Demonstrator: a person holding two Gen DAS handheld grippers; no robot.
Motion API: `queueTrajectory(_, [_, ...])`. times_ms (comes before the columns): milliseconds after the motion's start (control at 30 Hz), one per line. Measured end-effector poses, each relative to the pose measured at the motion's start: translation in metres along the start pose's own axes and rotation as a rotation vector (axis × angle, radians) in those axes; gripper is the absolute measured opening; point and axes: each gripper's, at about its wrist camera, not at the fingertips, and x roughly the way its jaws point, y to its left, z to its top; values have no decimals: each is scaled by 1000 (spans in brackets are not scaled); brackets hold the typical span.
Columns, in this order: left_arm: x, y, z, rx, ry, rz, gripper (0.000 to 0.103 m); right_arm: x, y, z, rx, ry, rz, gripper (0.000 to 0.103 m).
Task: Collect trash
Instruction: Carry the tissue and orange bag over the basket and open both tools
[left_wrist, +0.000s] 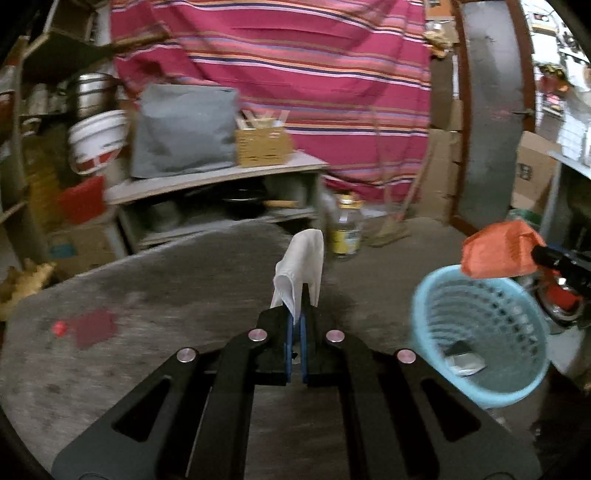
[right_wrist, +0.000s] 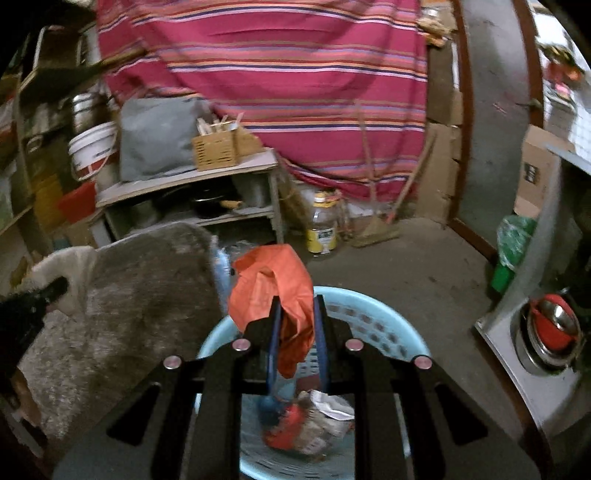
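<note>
My left gripper (left_wrist: 295, 310) is shut on a white tissue (left_wrist: 301, 266) and holds it above a grey table (left_wrist: 166, 288). My right gripper (right_wrist: 297, 306) is partly open, with an orange plastic wrapper (right_wrist: 275, 291) draped between its fingers, right above a light blue basket (right_wrist: 369, 314). The basket holds several pieces of trash (right_wrist: 314, 417). In the left wrist view the basket (left_wrist: 480, 332) stands to the right on the floor, with the orange wrapper (left_wrist: 498, 251) and the right gripper over its far rim.
A red stain (left_wrist: 94, 326) and a small red bit (left_wrist: 59, 328) lie on the table. A shelf (left_wrist: 221, 173) with a grey bag and wooden box stands behind. A jar (left_wrist: 345, 229) and a broom (left_wrist: 391, 229) are on the floor by a striped cloth (left_wrist: 295, 74).
</note>
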Motion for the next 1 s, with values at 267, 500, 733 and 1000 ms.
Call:
queueTrajectory(267, [24,-88,-2,36,22,-102,1,1,-39,-9,18,20,-4,17])
queueTrajectory(500, [42,-131,-3,57,52,-147,1,10,-61,-17,55,51,-1,17])
queueTrajectory(733, [54,-146,-1,63,102,-180,10,16,-68,-21,89,64,-5,17])
queueTrajectory(1000, [42,-130,0,101,79,-97,64,25,-63,-24,80,92,-9,17])
